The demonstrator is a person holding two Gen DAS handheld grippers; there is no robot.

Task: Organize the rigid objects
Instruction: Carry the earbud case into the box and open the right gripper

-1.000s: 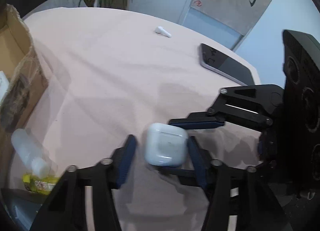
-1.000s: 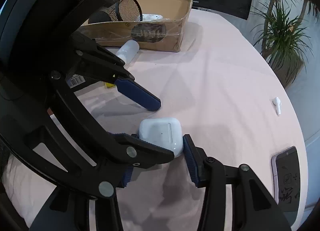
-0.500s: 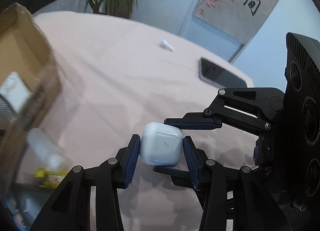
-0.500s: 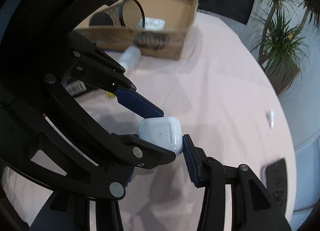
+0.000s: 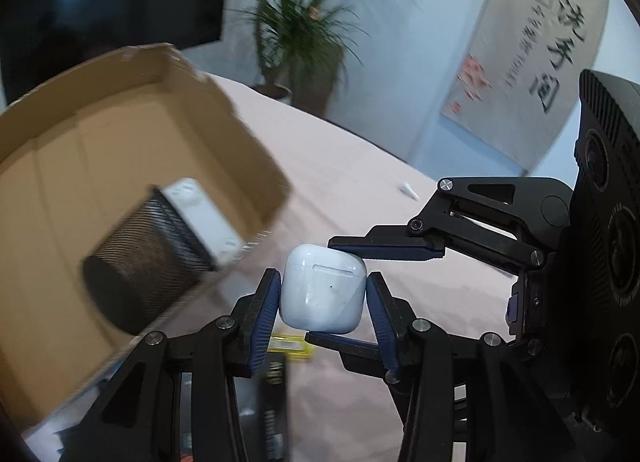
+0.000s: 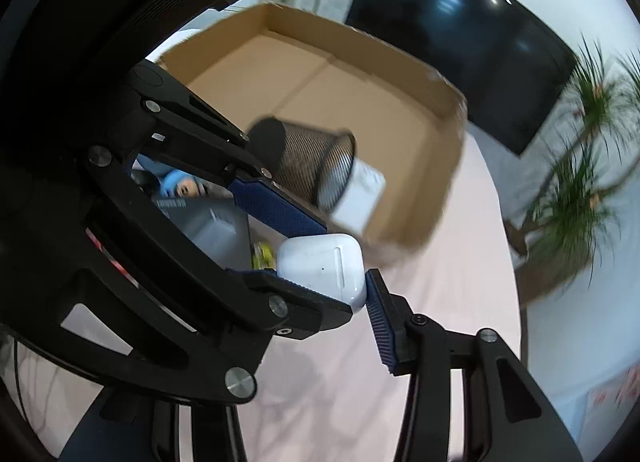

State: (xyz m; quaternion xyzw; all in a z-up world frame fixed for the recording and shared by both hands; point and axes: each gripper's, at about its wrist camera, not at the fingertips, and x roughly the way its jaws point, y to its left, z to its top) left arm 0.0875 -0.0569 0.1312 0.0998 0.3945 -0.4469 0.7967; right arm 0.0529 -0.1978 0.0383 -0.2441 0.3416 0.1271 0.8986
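Note:
A white earbud case [image 5: 322, 295] is clamped between the blue pads of my left gripper [image 5: 322, 302] and held above the pink tablecloth. My right gripper [image 6: 320, 290] is closed around the same case [image 6: 322, 270] from the crossing direction, its pads above and below it. The open cardboard box [image 5: 100, 134] lies just to the left, with a black mesh cup [image 5: 144, 258] on its side and a white flat box [image 5: 204, 214] inside. The cardboard box [image 6: 360, 74] and the mesh cup [image 6: 316, 158] also show in the right wrist view.
A single white earbud [image 5: 409, 190] lies far on the tablecloth [image 5: 360, 182]. A yellow packet [image 5: 290, 347] and a dark book [image 6: 208, 222] lie beside the box. Potted plants [image 5: 296, 42], a dark screen [image 6: 460, 30] and a wall sign [image 5: 532, 46] stand beyond the table.
Both grippers closed on the earbud case, lifted it off the cloth and carried it left towards the cardboard box, which now fills much more of both views.

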